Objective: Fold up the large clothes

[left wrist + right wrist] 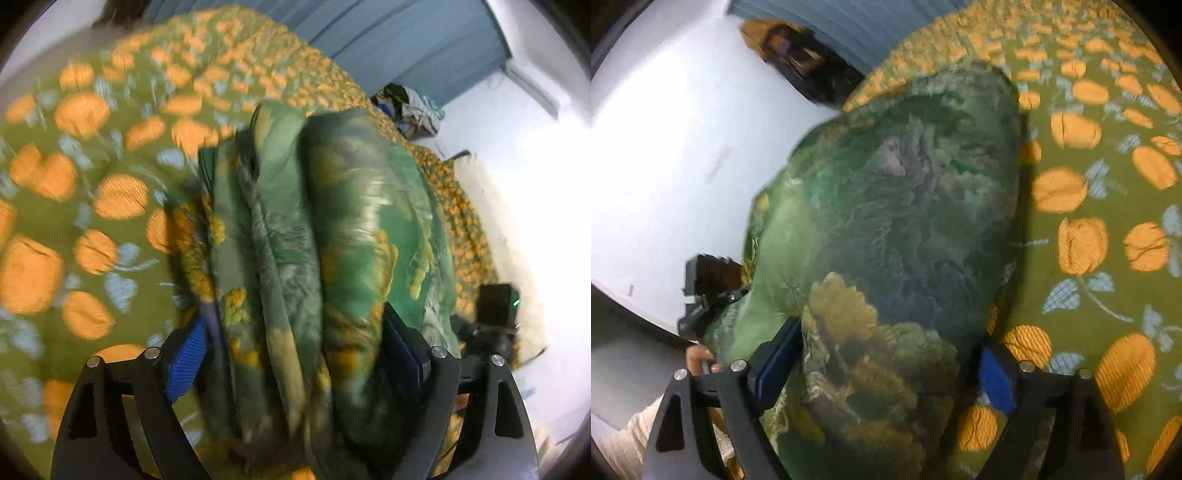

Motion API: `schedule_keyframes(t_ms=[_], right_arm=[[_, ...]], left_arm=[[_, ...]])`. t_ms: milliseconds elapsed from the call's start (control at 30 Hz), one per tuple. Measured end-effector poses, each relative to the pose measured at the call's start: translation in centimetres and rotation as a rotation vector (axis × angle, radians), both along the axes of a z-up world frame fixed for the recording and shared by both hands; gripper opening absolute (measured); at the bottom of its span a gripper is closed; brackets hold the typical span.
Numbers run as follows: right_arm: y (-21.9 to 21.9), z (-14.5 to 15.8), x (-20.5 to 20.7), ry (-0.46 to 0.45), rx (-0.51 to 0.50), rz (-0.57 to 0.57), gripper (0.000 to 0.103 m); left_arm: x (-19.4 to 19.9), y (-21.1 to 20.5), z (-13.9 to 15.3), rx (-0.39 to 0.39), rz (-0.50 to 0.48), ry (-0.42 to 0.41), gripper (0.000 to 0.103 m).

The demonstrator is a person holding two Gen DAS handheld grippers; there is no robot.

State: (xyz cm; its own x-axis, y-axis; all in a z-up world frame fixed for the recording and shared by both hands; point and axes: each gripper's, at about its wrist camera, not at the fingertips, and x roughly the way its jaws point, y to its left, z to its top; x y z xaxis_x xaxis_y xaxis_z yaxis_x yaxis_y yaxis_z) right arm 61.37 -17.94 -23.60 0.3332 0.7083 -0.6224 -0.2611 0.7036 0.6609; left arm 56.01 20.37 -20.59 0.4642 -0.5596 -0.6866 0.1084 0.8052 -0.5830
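Note:
A large green garment [325, 240] with yellow and grey print lies bunched in thick folds on a bed. My left gripper [295, 354] is shut on a wad of its folds, the cloth filling the space between the blue pads [184, 358]. In the right wrist view the same garment [894, 206] spreads as a broad rounded mass. My right gripper [890, 362] is shut on its near edge, with fabric packed between both fingers. Both views are motion-blurred.
The bed has an olive cover with orange fruit print [74, 192], also in the right view [1108, 221]. A pile of other clothes [410, 107] lies at the far corner. White wall and blue curtain [406, 40] stand behind. A black device [496, 302] sits right.

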Motion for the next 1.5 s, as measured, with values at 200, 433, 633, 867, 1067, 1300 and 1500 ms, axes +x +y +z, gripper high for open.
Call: schedule_keyframes(t_ms=[200, 433, 633, 867, 1067, 1300, 1500], right_arm=[[0.3, 10.0, -8.2, -0.367, -0.327, -0.055, 0.089], [1.6, 18.3, -17.8, -0.638, -0.622, -0.246, 0.089], [2.4, 18.6, -22.1, -0.579, -0.728, -0.336, 0.09], [3.2, 19.2, -26.7, -0.532, -0.77, -0.341, 0.09], [3.7, 19.6, -29.3, -0.512, -0.792, -0.342, 0.09], [4.2, 20.3, -30.5, -0.516, -0.79, -0.348, 0.09], [4.5, 20.7, -31.9, -0.521, -0.779, -0.335, 0.092]], left_arm=[[-9.2, -1.3, 9.9, 0.34, 0.071, -0.28, 0.1], [-16.4, -6.1, 16.1, 0.54, 0.236, -0.486, 0.103], [-20.2, -8.7, 16.8, 0.609, 0.321, -0.555, 0.103], [-21.9, -11.4, 15.9, 0.613, 0.301, -0.486, 0.103], [-23.5, -12.5, 16.0, 0.619, 0.299, -0.461, 0.103], [-24.7, -13.6, 16.1, 0.624, 0.269, -0.43, 0.103], [-26.0, -13.2, 16.9, 0.508, 0.289, -0.408, 0.103]])
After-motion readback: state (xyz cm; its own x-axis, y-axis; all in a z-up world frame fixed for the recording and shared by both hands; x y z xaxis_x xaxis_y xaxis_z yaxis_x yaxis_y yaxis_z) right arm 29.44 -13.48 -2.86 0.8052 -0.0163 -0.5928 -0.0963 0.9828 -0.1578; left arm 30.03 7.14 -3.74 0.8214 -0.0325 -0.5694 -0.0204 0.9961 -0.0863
